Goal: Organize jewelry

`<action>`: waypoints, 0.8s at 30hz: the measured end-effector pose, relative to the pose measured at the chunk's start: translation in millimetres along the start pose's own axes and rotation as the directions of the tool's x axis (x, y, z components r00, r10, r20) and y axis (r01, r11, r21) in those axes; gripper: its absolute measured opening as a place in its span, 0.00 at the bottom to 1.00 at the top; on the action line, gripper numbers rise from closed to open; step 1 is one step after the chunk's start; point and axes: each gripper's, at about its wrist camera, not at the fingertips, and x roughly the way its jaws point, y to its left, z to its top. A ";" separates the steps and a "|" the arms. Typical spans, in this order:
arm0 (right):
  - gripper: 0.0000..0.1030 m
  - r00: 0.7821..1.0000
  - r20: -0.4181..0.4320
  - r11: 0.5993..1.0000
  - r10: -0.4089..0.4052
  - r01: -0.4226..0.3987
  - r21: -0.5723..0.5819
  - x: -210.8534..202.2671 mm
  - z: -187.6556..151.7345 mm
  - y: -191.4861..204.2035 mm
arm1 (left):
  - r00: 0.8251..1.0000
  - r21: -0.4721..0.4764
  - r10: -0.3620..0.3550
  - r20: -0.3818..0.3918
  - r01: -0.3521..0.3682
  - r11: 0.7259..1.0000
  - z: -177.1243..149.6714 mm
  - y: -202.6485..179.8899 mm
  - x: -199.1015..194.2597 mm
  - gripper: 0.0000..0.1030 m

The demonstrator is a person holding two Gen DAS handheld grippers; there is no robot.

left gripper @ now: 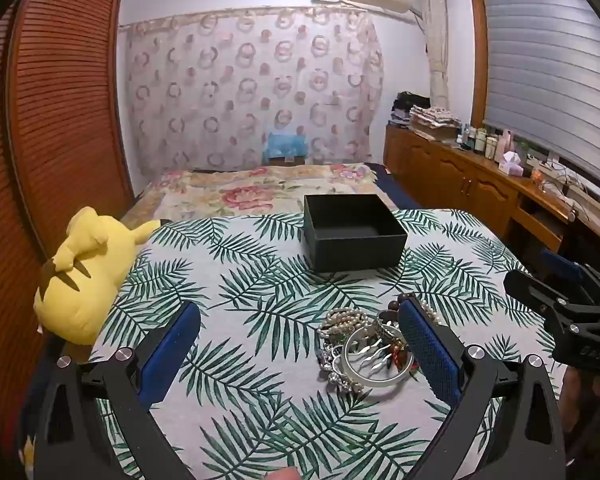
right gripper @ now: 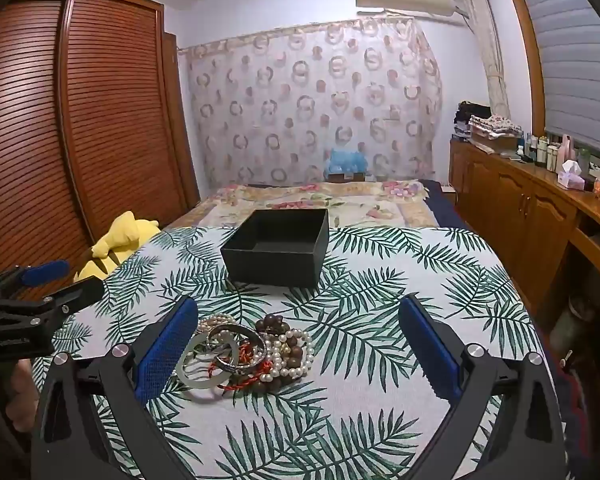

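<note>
A pile of jewelry lies on the palm-leaf cloth: pearl strings, silver bangles, brown beads, red cord. It also shows in the right wrist view. An open, empty black box stands behind it, also seen in the right wrist view. My left gripper is open, its right finger beside the pile. My right gripper is open, its left finger beside the pile. Neither holds anything. Each gripper shows at the edge of the other's view, the right one and the left one.
A yellow plush toy lies at the table's left edge. A bed with a floral cover is behind the table. A wooden wardrobe stands left, a wooden sideboard with bottles right.
</note>
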 end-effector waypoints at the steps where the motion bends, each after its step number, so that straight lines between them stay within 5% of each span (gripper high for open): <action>1: 0.98 1.000 -0.006 1.000 0.006 -0.006 0.010 0.6 -0.1 -0.9 | 1.000 -0.001 0.001 -0.006 -0.001 1.000 0.0 0.1 0.3 0.93; 24: 0.98 1.000 -0.001 1.000 0.007 -0.007 0.017 0.0 0.8 -2.0 | 1.000 -0.004 0.000 -0.005 0.000 1.000 0.3 0.2 0.3 0.93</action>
